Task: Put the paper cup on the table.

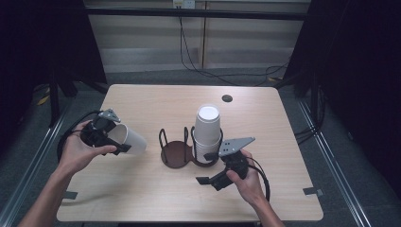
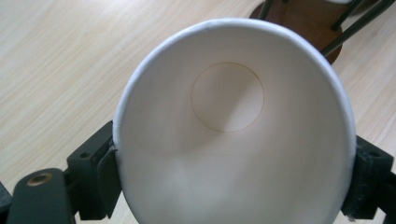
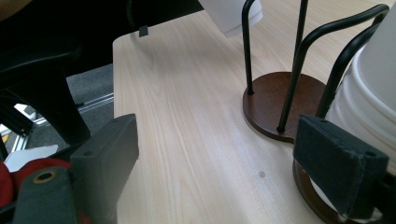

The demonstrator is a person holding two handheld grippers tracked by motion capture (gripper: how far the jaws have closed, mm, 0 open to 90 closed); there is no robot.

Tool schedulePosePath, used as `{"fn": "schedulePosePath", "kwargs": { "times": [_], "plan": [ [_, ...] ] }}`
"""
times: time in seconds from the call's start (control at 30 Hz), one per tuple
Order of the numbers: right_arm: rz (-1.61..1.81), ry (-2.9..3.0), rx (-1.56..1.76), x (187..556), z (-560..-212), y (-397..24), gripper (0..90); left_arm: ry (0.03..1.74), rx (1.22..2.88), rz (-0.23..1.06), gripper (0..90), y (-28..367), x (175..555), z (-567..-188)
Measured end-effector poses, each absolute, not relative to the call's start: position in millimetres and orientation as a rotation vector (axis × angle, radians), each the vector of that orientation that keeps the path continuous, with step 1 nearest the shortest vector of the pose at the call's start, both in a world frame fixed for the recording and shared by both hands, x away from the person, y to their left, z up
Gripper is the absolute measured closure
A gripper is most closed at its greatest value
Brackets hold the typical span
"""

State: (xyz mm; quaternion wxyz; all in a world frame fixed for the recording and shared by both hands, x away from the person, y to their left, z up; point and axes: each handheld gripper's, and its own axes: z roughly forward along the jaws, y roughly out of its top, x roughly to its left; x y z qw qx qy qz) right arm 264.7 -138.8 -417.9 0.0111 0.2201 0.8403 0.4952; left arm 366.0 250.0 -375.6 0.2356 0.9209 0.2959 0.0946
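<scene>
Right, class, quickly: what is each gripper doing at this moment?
Left gripper: closed on the rim of a white paper cup, held on its side above the table.
Right gripper: open, holding nothing, beside the cup stack.

Your left tool point(image 1: 124, 141) grips a white paper cup point(image 2: 233, 140), matt and smooth inside. The counter point(image 1: 142, 189) looks like pale wood laminate with fine grain. The holder point(image 3: 275, 109) has a dark brown wooden base and glossy black metal wire. The tool pads point(image 3: 338, 163) look like rough black foam.
</scene>
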Motion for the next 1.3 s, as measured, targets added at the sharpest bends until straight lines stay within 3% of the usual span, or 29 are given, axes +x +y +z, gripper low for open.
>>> {"fn": "schedulePosePath", "kwargs": {
  "times": [0.8,1.1,1.3],
  "plan": [
    [1.527,2.636,0.687,265,-422,-138,14.5,0.891,2.743,0.235,13.6,223,405,-386],
    [1.516,2.647,0.69,264,-425,-137,14.5,0.833,2.862,0.203,11.5,208,406,-399],
    [1.521,2.655,0.705,265,-427,-137,14.5,0.821,2.848,0.248,9.2,202,409,-401]
  ]
}}
